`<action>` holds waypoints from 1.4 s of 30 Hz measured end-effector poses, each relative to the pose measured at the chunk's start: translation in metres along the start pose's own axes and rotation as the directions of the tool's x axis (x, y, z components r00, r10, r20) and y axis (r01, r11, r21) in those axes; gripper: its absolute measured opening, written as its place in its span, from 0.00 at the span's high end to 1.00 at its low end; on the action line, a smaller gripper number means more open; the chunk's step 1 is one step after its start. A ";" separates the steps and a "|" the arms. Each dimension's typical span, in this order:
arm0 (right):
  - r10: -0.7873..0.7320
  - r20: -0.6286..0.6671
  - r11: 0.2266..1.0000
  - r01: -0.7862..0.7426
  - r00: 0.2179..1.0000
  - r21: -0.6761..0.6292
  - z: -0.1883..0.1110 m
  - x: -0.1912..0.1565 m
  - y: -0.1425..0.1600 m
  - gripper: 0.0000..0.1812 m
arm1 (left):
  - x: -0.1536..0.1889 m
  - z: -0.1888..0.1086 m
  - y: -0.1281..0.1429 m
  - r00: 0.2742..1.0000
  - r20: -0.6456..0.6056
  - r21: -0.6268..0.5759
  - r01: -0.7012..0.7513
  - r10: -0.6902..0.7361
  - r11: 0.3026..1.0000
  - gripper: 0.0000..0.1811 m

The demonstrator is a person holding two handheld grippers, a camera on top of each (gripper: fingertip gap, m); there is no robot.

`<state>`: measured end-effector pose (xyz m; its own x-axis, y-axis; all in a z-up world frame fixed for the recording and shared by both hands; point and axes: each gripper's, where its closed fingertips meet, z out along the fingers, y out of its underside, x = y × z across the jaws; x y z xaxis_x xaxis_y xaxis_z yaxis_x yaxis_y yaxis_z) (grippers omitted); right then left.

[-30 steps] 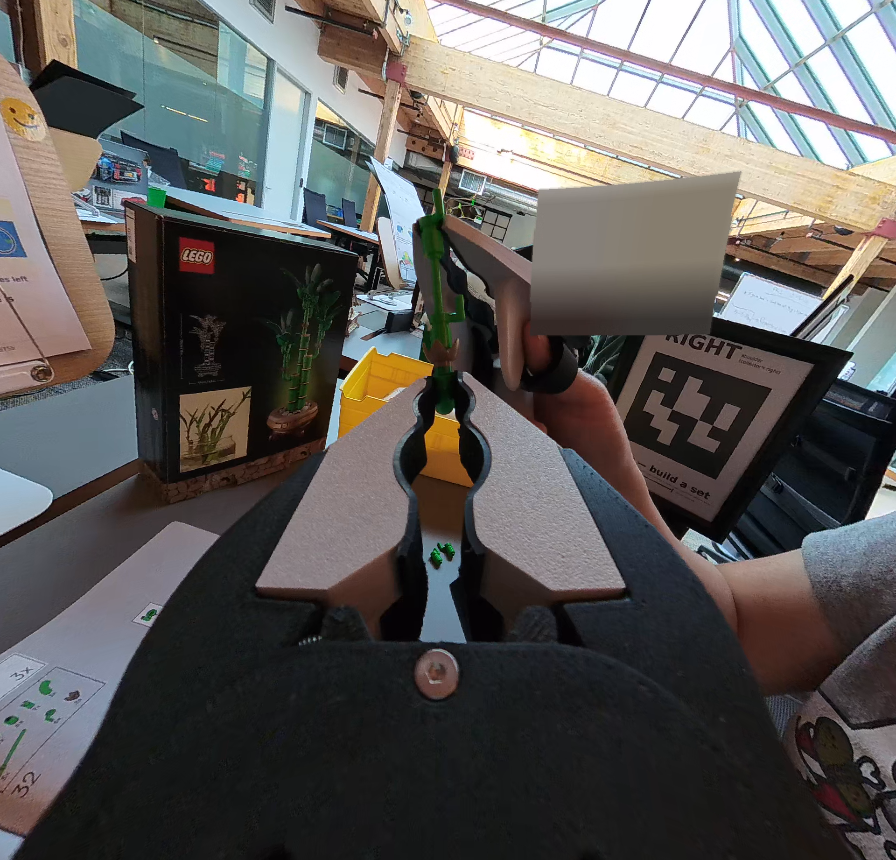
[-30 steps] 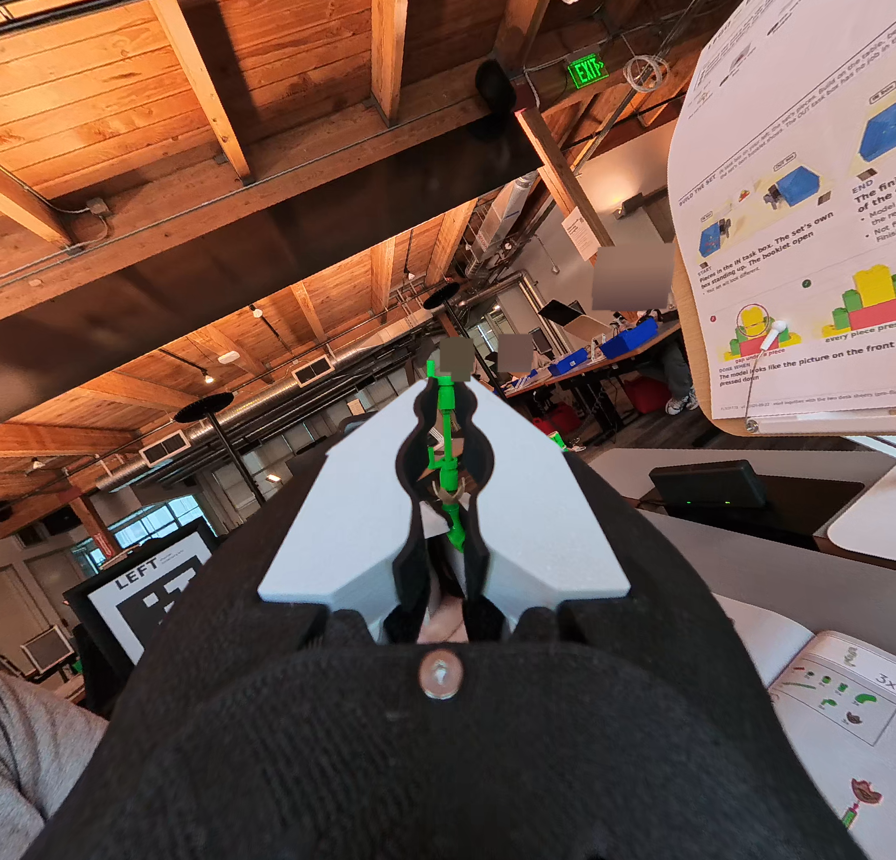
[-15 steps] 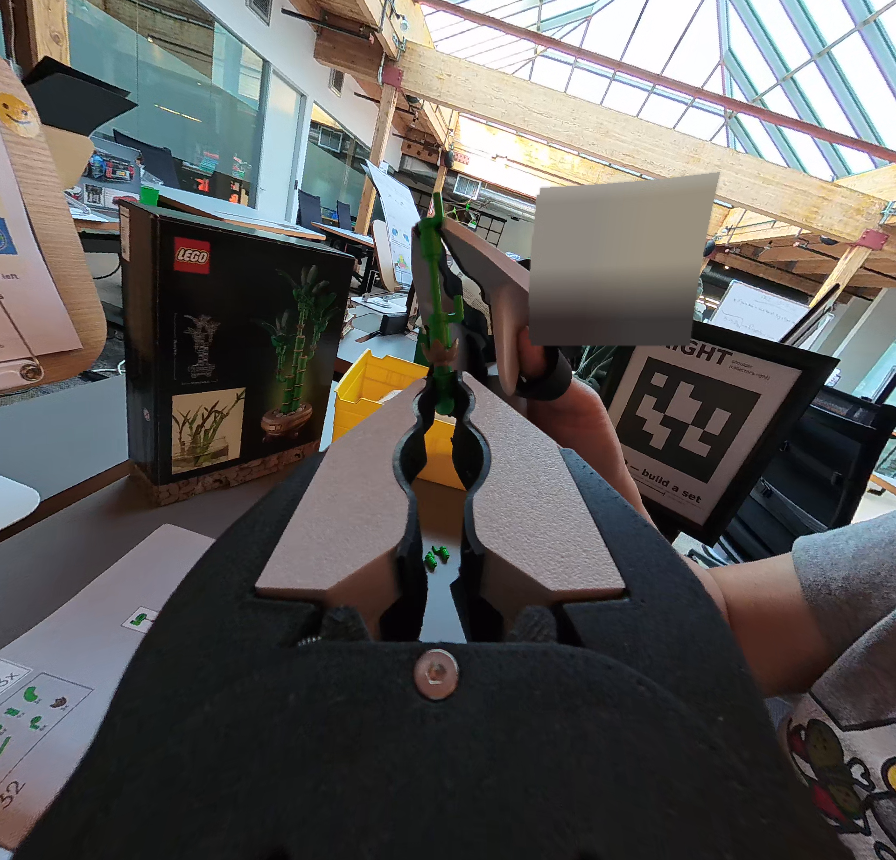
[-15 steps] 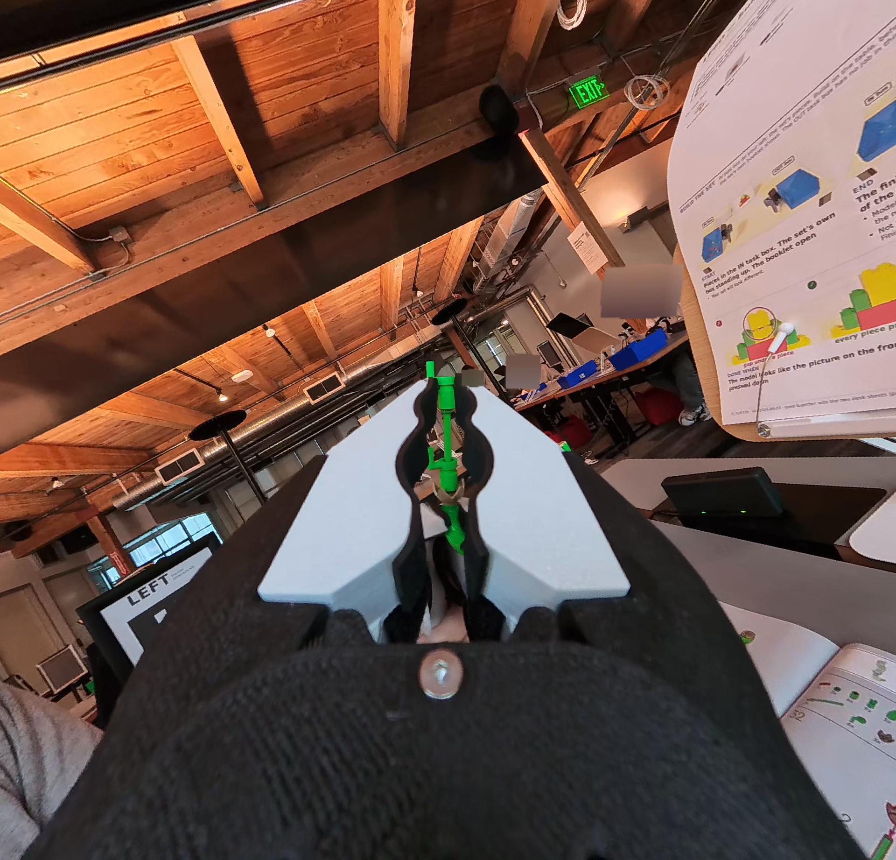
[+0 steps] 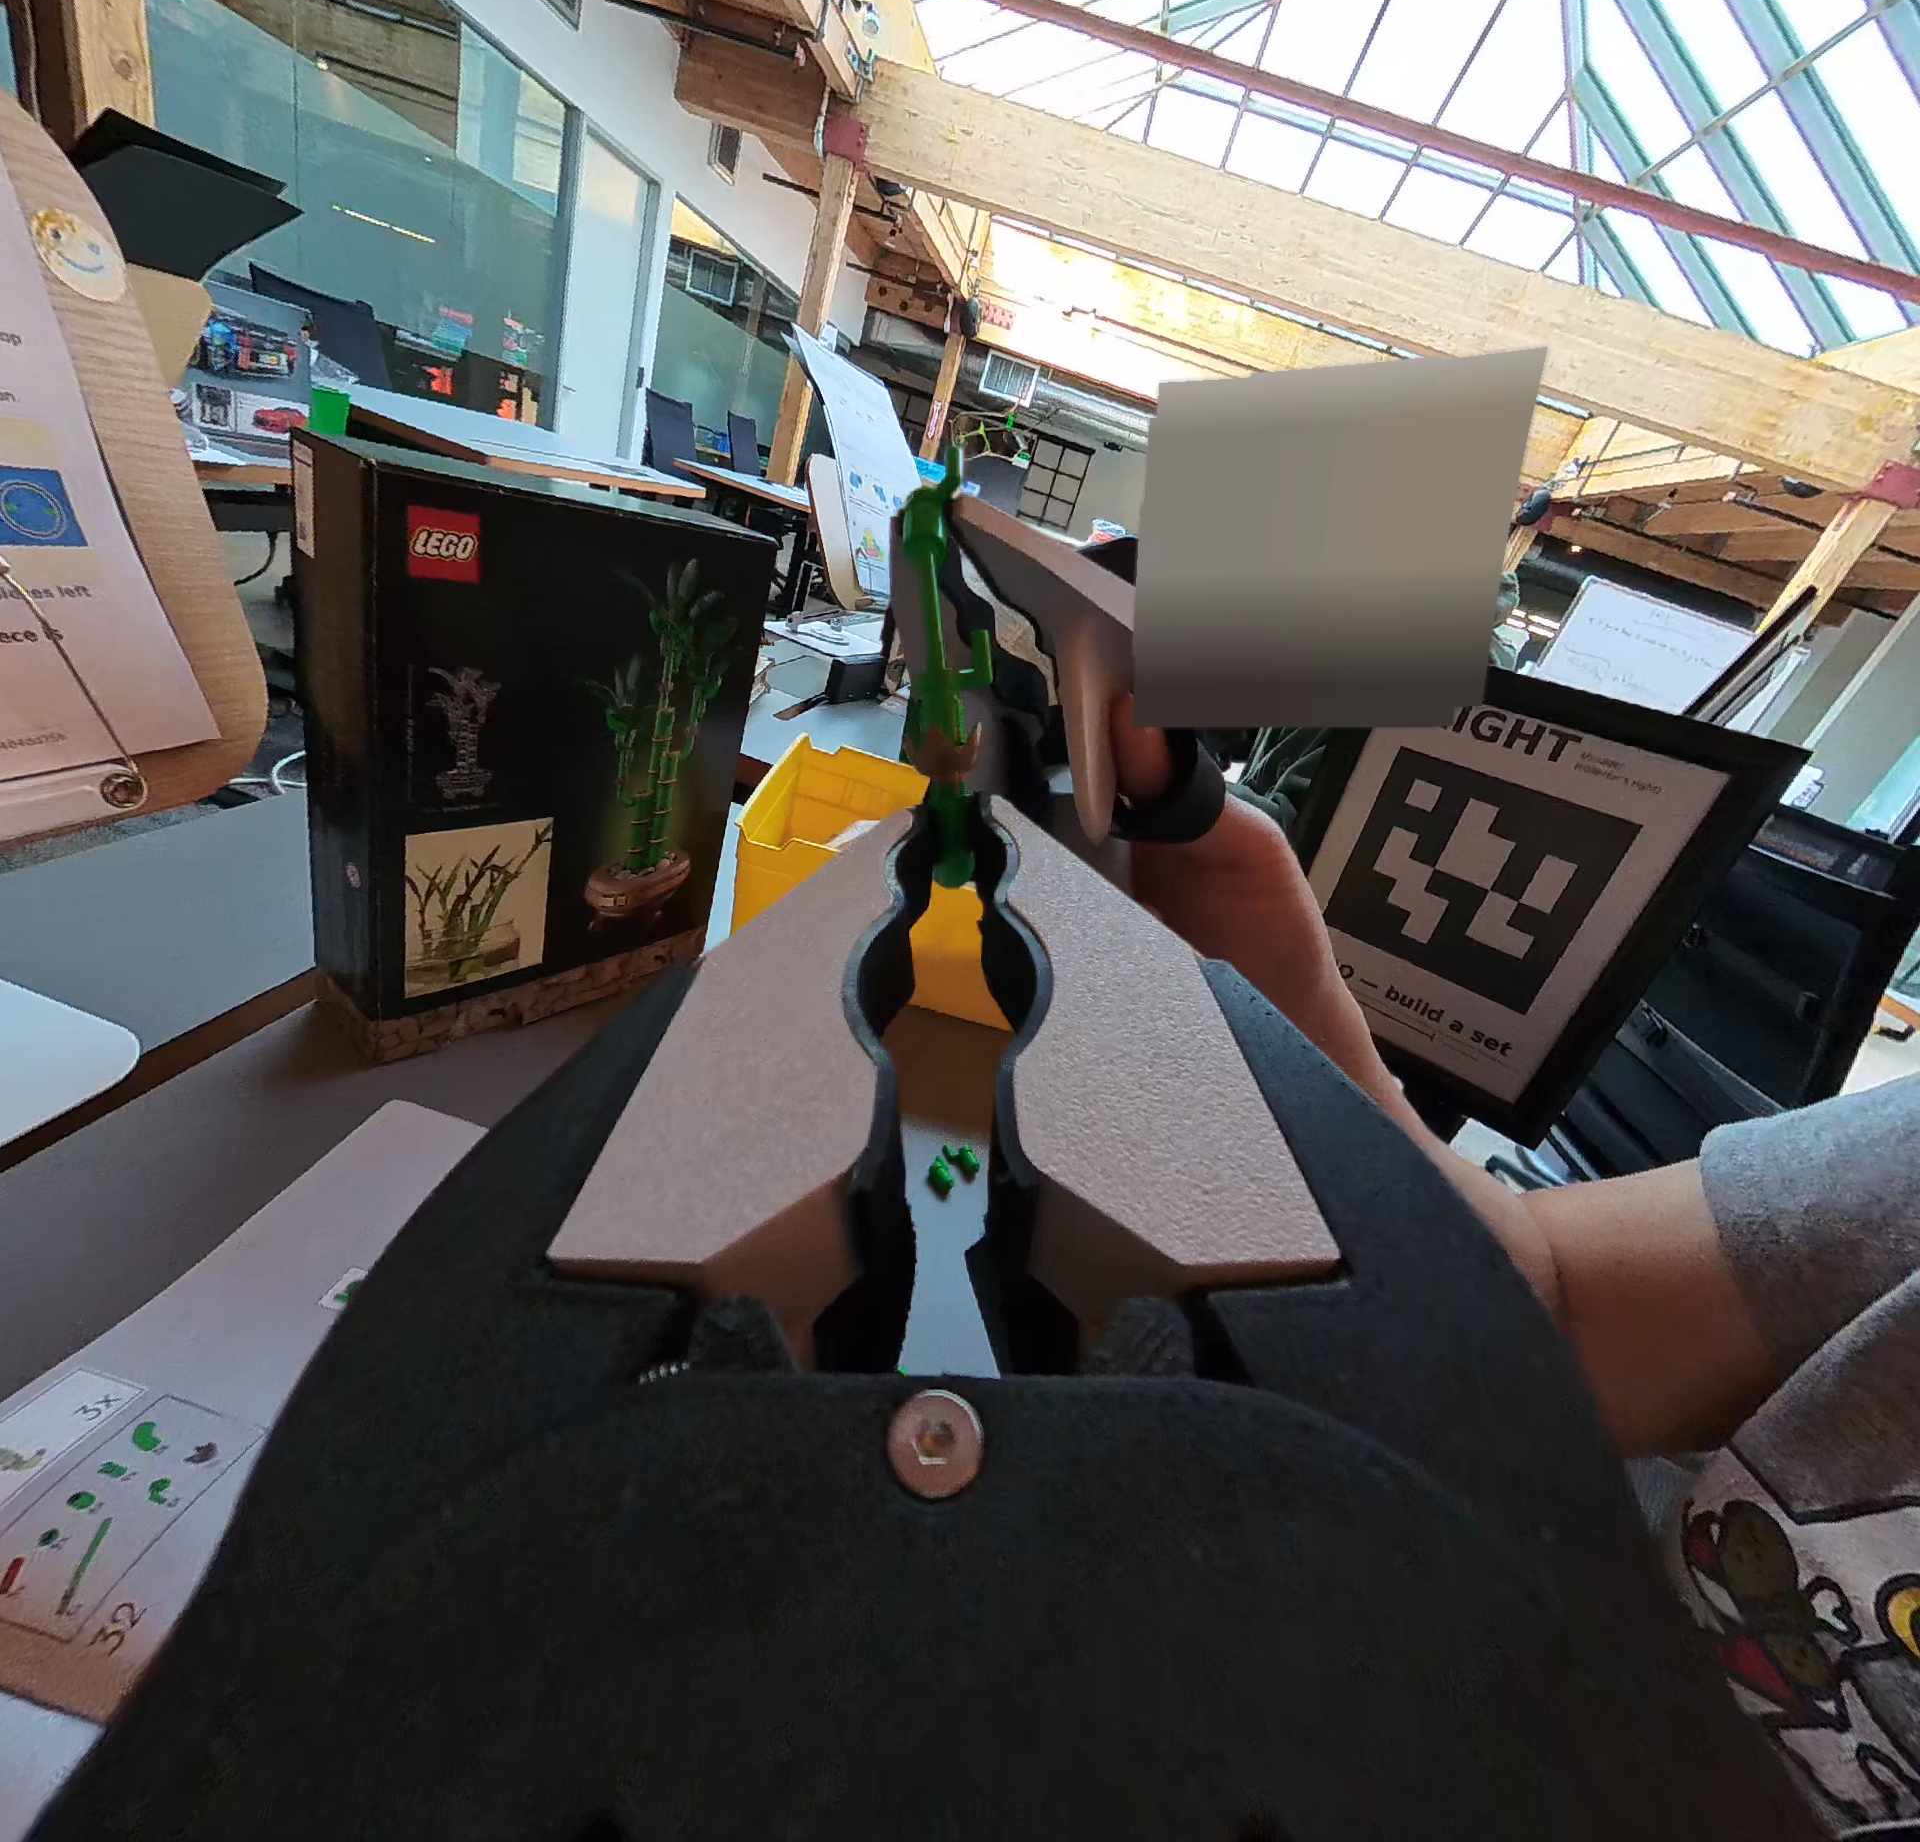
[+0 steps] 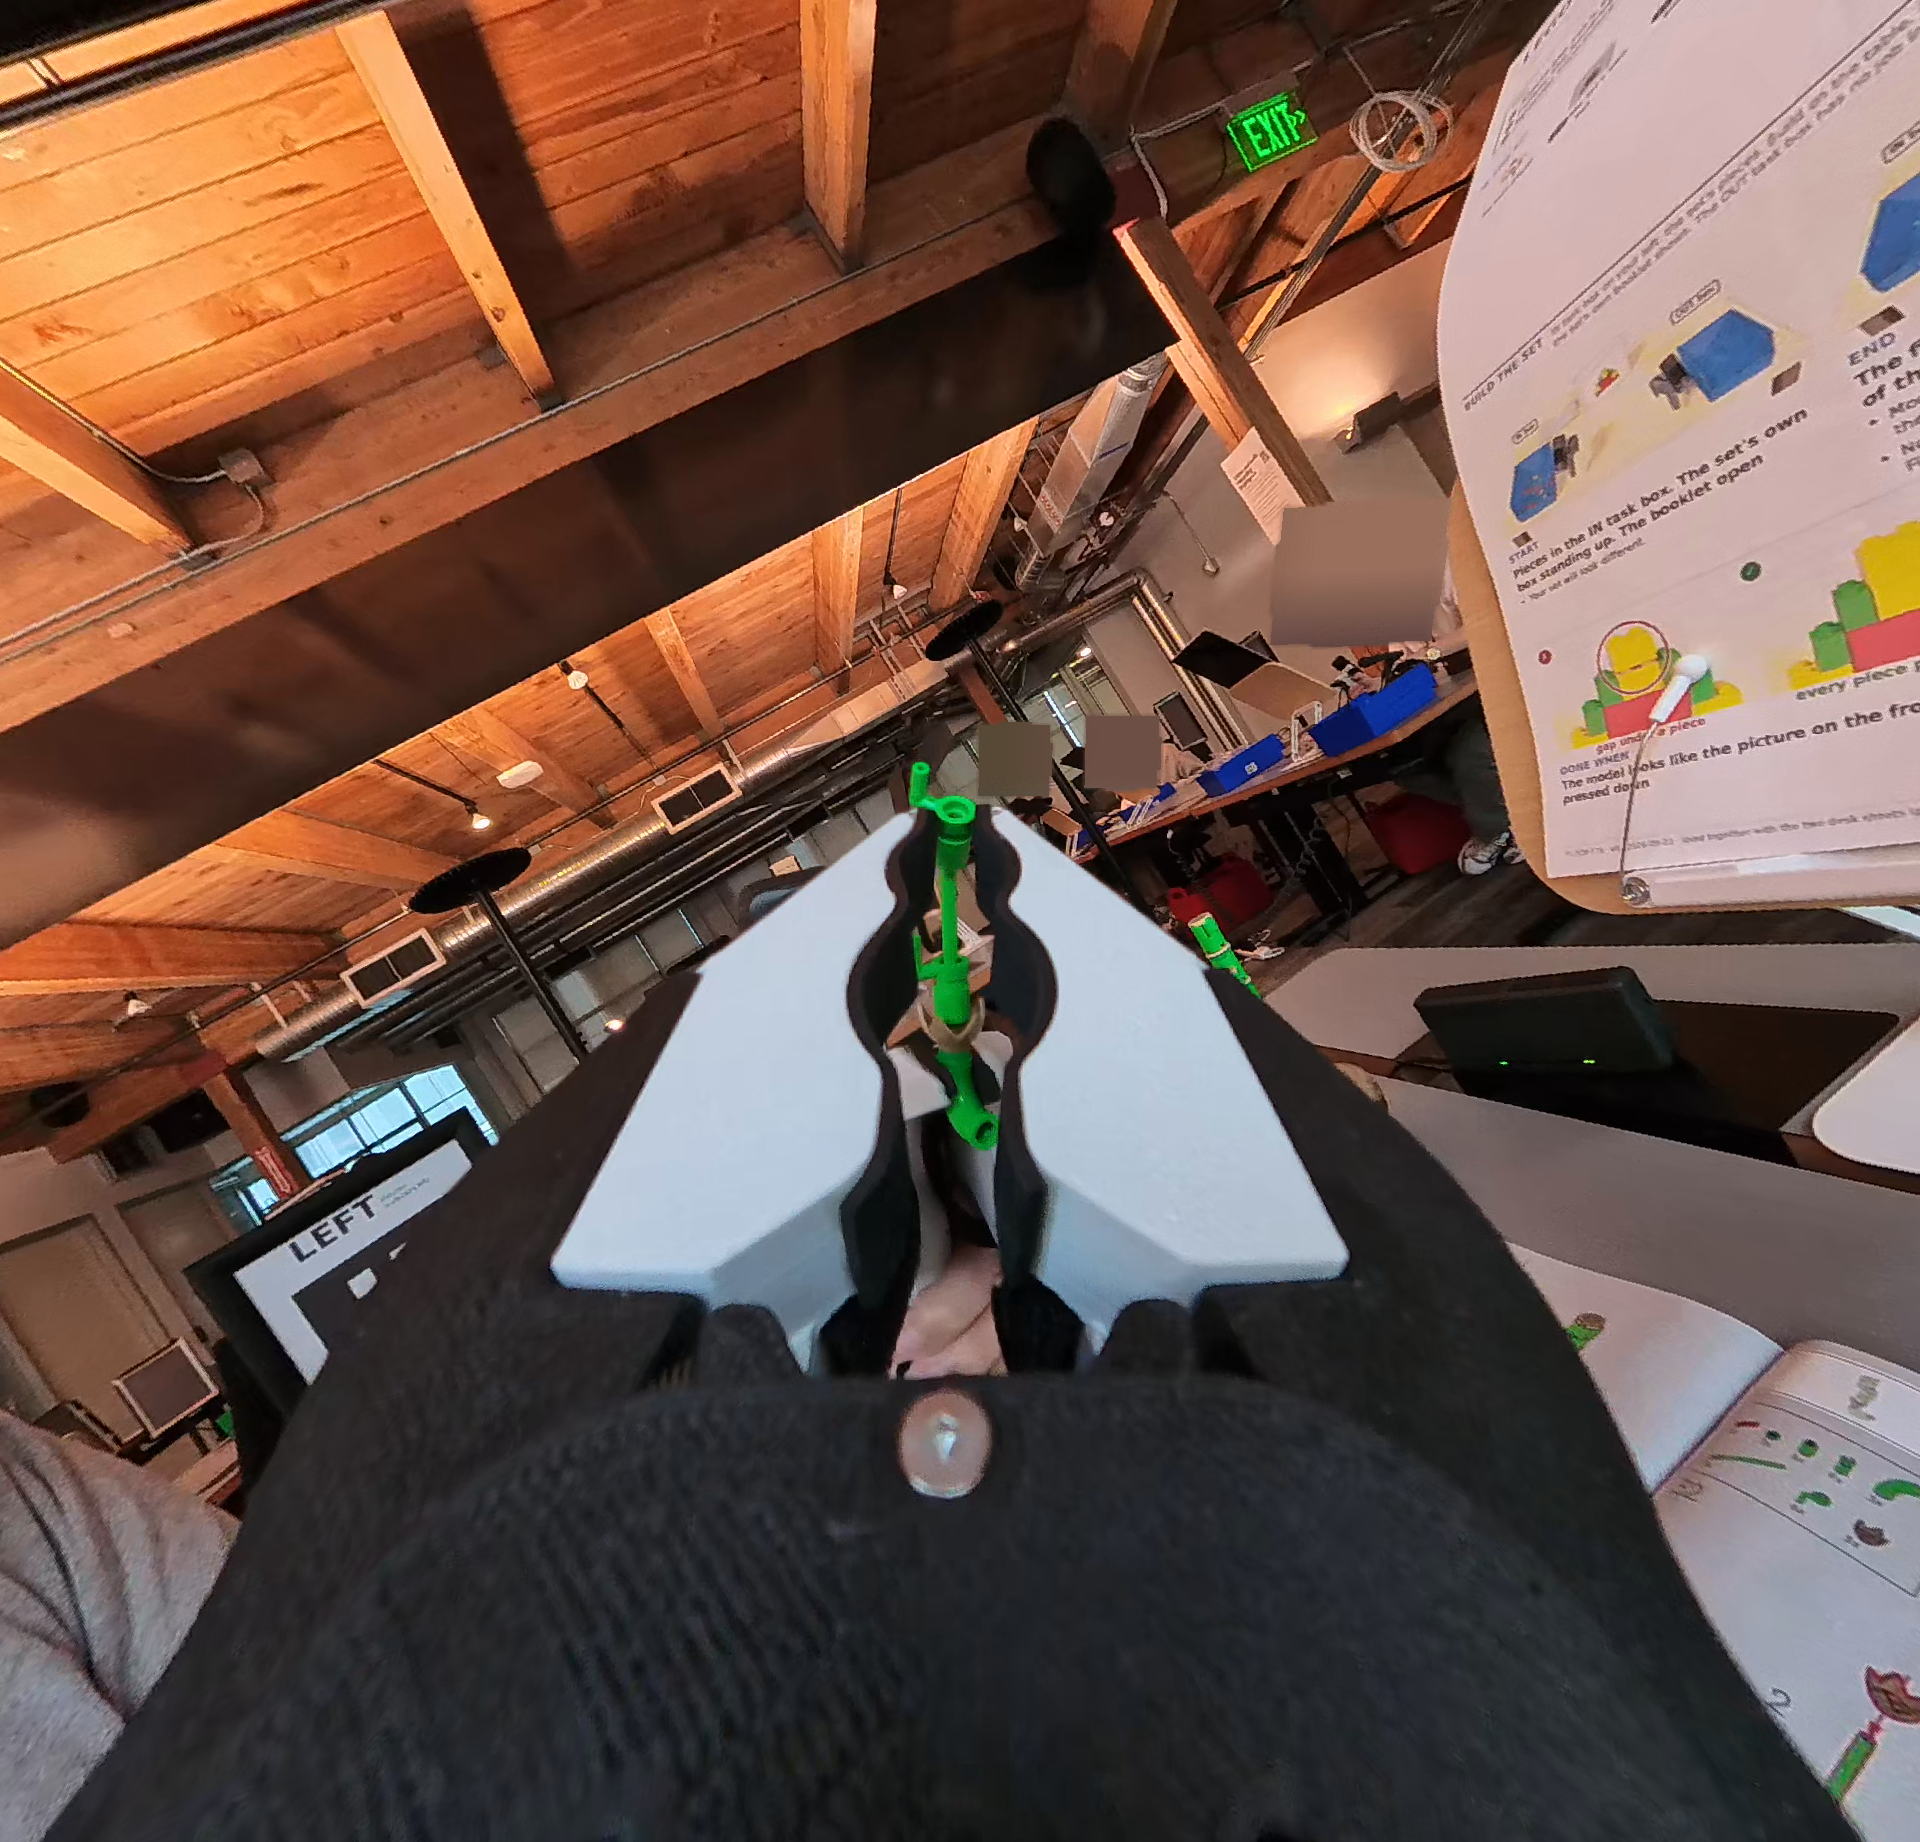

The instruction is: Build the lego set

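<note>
A thin green stem [image 5: 940,649] with a tan collar [image 5: 943,753] and short side stubs is held in the air between both grippers. My left gripper [image 5: 951,824] is shut on its lower end. My right gripper [image 5: 940,519] comes in from the right and is shut on the upper part. In the right wrist view the stem [image 6: 948,961] runs along the slot between the pale fingers of my right gripper [image 6: 951,818], with its top poking out past the tips. A few small green pieces [image 5: 951,1169] lie on the table below.
The black set box [image 5: 520,732] stands upright at the left, with a yellow bin [image 5: 810,826] behind the grippers. An open instruction booklet [image 5: 156,1429] lies at the lower left and also shows in the right wrist view [image 6: 1787,1501]. A framed marker sign [image 5: 1486,888] stands at the right. Across from one pair of fingers to the other is roughly 5 cm.
Both grippers keep hold of the stem. The pair has drifted only slightly, and the stem sits a little more tilted in the right wrist view.
</note>
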<state>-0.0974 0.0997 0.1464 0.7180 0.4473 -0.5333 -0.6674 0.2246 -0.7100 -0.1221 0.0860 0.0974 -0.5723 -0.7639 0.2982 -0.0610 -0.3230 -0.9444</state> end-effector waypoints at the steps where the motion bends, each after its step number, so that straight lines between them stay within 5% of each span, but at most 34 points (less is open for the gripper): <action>1: 0.003 0.001 1.000 -0.003 1.000 -0.005 0.000 0.001 0.000 0.97 | 0.000 0.000 0.001 1.000 0.003 -0.009 -0.006 0.006 1.000 0.97; 42: -0.023 -0.003 0.979 0.022 1.000 -0.201 -0.007 0.015 0.013 0.97 | -0.010 -0.004 0.021 0.997 0.056 -0.171 -0.050 0.060 0.984 0.97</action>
<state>-0.0947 0.1036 0.1260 0.7338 0.4393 -0.5182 -0.5979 0.0555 -0.7997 -0.1207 0.0894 0.0741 -0.5286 -0.8117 0.2483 -0.1711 -0.1847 -0.9678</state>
